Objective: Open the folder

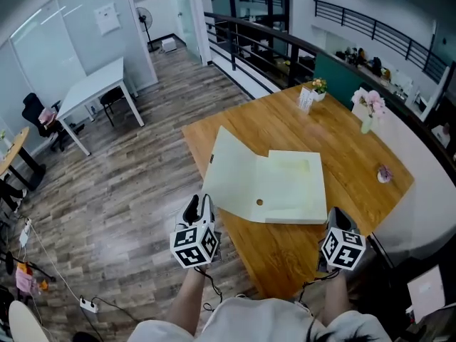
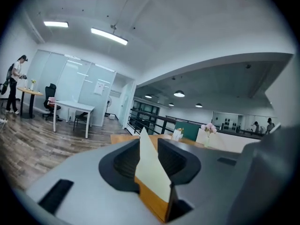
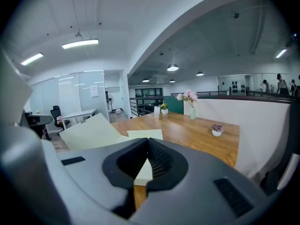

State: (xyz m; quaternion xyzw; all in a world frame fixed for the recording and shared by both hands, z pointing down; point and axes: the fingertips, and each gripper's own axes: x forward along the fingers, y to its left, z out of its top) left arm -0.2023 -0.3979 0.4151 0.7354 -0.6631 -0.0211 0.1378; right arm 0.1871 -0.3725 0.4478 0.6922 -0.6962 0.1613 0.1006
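Left tool [image 1: 200, 204] holds folder [image 1: 285, 184] cover raised; right tool [image 1: 335, 216] pinches its corner.

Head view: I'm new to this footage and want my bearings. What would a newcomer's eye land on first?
The pale yellow folder lies half open on the brown wooden table, its left cover raised past the table's edge. The left gripper pinches that cover; the right gripper pinches the folder's near right corner. Pink flowers in a vase stand at the table's far right.
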